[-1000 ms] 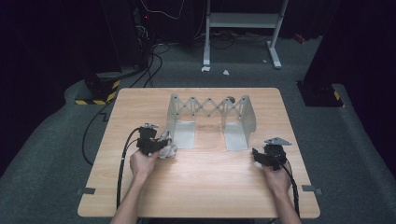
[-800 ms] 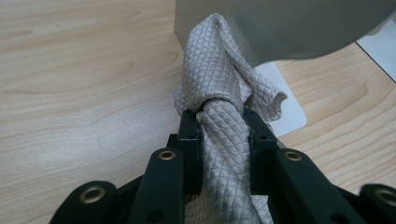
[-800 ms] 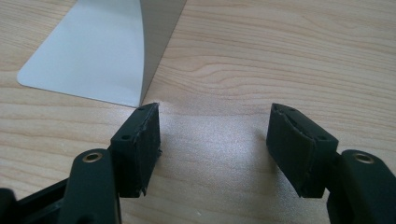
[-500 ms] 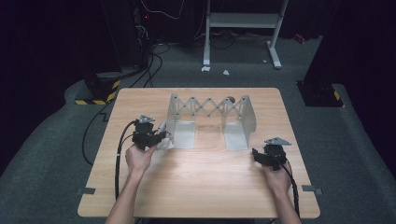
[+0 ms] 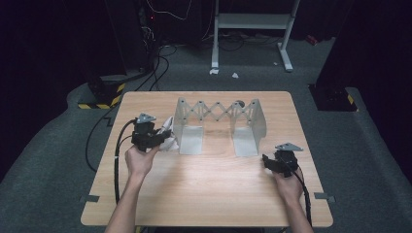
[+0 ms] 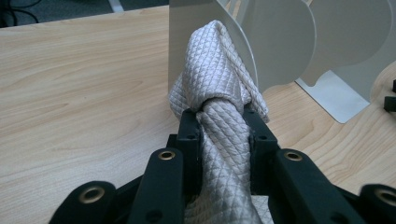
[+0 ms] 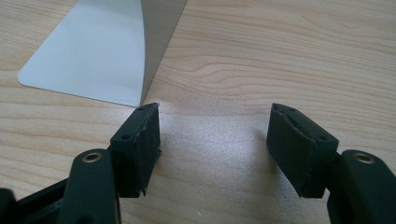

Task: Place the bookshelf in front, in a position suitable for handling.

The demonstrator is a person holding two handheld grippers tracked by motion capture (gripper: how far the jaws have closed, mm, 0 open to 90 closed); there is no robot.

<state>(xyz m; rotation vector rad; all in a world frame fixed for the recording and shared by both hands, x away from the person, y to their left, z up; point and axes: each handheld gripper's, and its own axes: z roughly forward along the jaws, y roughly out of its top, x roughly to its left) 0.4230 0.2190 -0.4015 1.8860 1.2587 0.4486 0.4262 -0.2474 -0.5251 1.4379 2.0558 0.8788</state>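
Note:
A white quilted cloth [image 6: 223,88] is bunched between the jaws of my left gripper [image 6: 223,128], which is shut on it. In the high view this gripper [image 5: 160,136] holds the cloth [image 5: 170,142] above the table, just left of the left end plate of a grey metal expanding rack [image 5: 218,112]. The rack's curved plates [image 6: 285,42] stand right behind the cloth. My right gripper [image 5: 266,160] rests at the table's right, near the rack's right foot plate [image 7: 93,60]. Its jaws [image 7: 215,135] stand open with bare wood between them.
The wooden table [image 5: 209,194] has free room in front of the rack. Black cables [image 5: 116,160] trail off its left edge. Tape tabs [image 5: 90,198] mark the front corners. Beyond the table are a dark floor and a white frame stand [image 5: 252,29].
My left gripper has risen with the cloth and moved away from the person, closer to the rack's left plate. The right gripper has stayed put.

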